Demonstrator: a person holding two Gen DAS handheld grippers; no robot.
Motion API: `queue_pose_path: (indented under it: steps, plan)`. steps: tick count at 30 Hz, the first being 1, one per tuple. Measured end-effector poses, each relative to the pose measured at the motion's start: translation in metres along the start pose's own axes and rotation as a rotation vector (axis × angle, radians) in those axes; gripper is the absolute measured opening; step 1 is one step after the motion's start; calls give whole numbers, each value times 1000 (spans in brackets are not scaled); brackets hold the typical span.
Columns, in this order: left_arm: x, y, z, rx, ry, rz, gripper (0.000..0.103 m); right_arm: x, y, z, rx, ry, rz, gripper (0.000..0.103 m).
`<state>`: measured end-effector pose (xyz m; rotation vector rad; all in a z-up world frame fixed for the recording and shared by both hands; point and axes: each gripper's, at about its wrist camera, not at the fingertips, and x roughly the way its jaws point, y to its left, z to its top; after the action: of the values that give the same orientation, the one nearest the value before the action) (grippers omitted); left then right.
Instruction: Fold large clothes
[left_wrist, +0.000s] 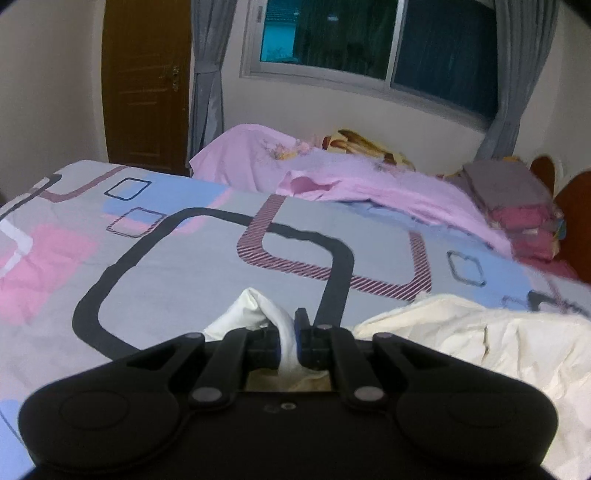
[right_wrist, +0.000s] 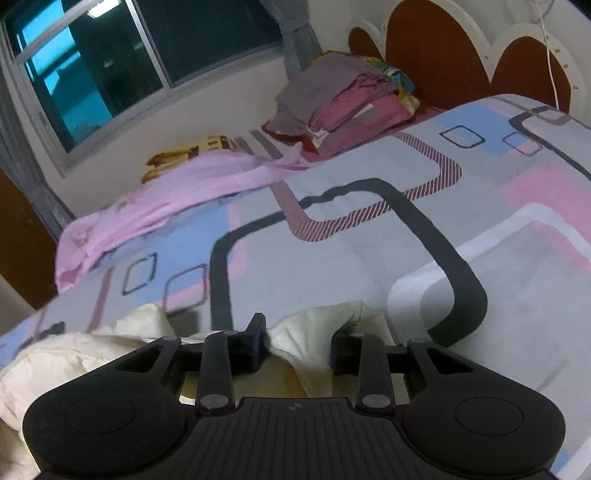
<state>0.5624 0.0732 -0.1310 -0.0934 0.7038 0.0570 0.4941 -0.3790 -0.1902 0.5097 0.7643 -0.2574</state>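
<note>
A cream-white garment (left_wrist: 480, 339) lies crumpled on the patterned bed sheet (left_wrist: 177, 266). My left gripper (left_wrist: 286, 332) is shut on a bunched edge of the garment, and the cloth pokes up between its fingers. In the right wrist view the same garment (right_wrist: 74, 358) spreads to the left. My right gripper (right_wrist: 299, 343) has its jaws apart with a fold of the cream cloth (right_wrist: 314, 332) lying between them. The right finger is partly hidden by that cloth.
A pink sheet (left_wrist: 332, 173) lies heaped along the far side of the bed under the window (left_wrist: 369, 40). A stack of folded grey and maroon clothes (right_wrist: 343, 99) sits by the brown headboard (right_wrist: 443, 51). A wooden door (left_wrist: 144, 81) stands at the far left.
</note>
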Motion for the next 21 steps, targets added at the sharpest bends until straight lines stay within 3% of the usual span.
queue_pose_path:
  steps: [3,5,7,10,12,13,15,16,17,21]
  plan:
    - [12,-2,-7,31,34,18,13,2,-6,2,34,-9,15,67]
    - [11,4,-8,14,43,-2,13,-7,-11,6,55,-56,-5,102]
    - [2,12,-4,-29,37,-39,17,-20,-13,8,23,-111,-44,103]
    - [-20,20,2,-51,-23,-54,39,-37,-10,6,-26,-164,-33,103]
    - [-38,18,2,-21,-108,-16,81,-48,5,-1,-109,-208,-17,103]
    - [-49,15,0,5,-171,1,85,-53,18,-6,-172,-238,-15,102]
    - [-63,9,-1,48,-226,-10,85,-58,40,-16,-278,-278,-7,99]
    - [-66,6,-1,61,-226,-25,84,-58,51,-21,-323,-283,6,91]
    - [-68,2,-1,72,-218,-46,83,-57,62,-26,-361,-275,26,85]
    - [-62,-30,-10,172,-158,-124,74,-47,96,-43,-444,-237,78,74]
